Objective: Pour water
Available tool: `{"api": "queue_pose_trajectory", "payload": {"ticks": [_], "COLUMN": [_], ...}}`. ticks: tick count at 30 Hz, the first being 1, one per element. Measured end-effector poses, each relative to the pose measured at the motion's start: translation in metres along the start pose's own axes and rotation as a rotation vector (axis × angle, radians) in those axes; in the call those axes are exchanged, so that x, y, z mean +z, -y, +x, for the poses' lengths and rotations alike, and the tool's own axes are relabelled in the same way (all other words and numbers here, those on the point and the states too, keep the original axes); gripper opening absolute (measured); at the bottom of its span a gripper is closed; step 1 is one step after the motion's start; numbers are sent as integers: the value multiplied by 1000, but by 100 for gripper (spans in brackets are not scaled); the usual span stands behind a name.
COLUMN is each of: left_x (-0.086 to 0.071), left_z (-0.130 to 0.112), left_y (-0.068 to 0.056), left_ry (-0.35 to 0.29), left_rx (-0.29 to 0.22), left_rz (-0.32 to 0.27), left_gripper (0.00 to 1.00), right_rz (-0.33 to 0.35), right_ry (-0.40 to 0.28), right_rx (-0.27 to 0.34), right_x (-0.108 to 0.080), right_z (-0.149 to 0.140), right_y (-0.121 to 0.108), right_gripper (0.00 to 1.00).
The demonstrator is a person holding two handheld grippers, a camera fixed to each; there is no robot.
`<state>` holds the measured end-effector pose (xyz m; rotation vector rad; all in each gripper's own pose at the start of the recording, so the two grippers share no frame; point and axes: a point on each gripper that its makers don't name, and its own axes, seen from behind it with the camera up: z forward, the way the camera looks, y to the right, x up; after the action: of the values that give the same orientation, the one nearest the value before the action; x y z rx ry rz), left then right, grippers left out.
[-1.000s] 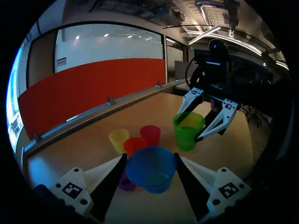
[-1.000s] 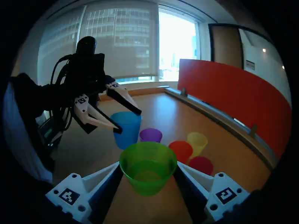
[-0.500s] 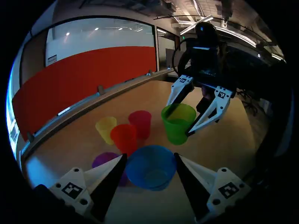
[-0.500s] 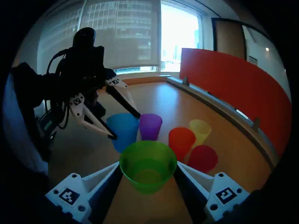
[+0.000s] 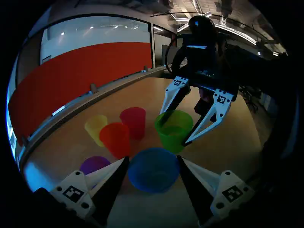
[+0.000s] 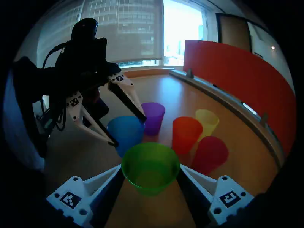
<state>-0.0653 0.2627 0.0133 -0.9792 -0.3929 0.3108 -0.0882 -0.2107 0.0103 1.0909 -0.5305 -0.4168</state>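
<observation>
- Left gripper [image 5: 152, 161]: 2 fingers clenched on the blue cup [image 5: 153, 175], 1 on each side of its wall. Cup upright, mouth open toward the camera.
- Right gripper [image 6: 151, 167]: fingers grasping the green cup [image 6: 151, 175] the same way, also upright. There is a paler patch low inside it, but I cannot tell if it is water.
- In the right gripper view the blue cup [image 6: 126, 133] sits just beyond the green one and to its left, near it but apart. I cannot tell whether either cup rests on the desk [image 6: 167, 93].
- 4 loose cups stand upright on the desk in a cluster: purple cup [image 6: 153, 116], orange cup [image 6: 186, 133], yellow cup [image 6: 207, 121], red cup [image 6: 209, 152]. The purple cup is just behind the blue cup.
- A red partition [image 5: 57, 81] runs along the desk's far edge.
- A person's dark sleeve [image 6: 30, 83] is behind the left gripper.
</observation>
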Motion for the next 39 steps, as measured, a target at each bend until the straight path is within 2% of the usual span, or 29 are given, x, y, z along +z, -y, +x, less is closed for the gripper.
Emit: {"api": "queue_pose_trajectory", "payload": {"ticks": [17, 29, 39], "left_x": [19, 19, 20], "left_z": [-9, -10, -16], "left_y": [-1, -4, -4], "left_ry": [21, 14, 32], "left_rx": [44, 70, 61], "left_rz": [-8, -4, -4], "left_gripper": [91, 91, 93], "right_rz": [-6, -11, -17], "right_ry": [26, 34, 38], "right_rx": [9, 15, 24], "right_x": [11, 14, 13], "right_z": [-22, -28, -31], "right_y": [-4, -3, -3], "right_gripper": [90, 90, 91]}}
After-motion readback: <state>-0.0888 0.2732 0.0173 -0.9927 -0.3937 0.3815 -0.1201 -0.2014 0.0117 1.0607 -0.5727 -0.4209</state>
